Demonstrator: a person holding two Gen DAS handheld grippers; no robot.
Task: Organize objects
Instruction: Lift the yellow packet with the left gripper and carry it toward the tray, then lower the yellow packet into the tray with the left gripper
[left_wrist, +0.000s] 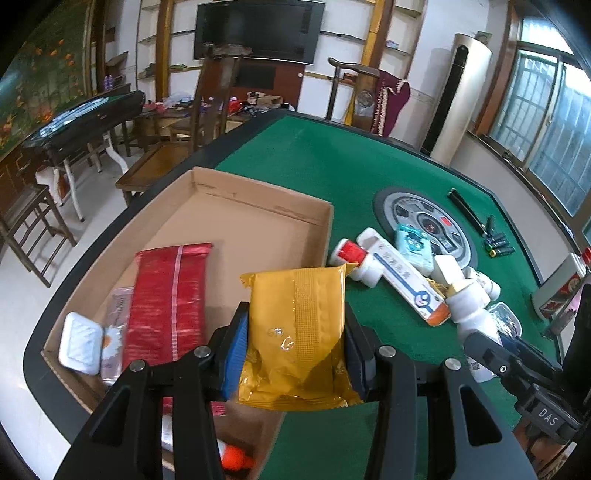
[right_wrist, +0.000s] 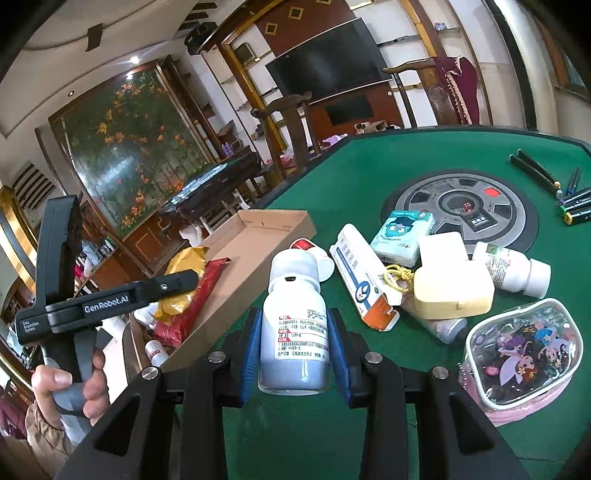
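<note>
My left gripper is shut on a yellow foil packet and holds it above the right edge of the cardboard box. In the box lie a red foil packet, a white wipes pack and a small orange thing. My right gripper is shut on a white pill bottle, held over the green table beside the box. The left gripper with its yellow packet shows in the right wrist view.
A pile on the table: a toothpaste box, a tissue pack, a cream case, white bottles, a cartoon pouch. Pens lie far right by the round centre disc. Chairs stand beyond the table.
</note>
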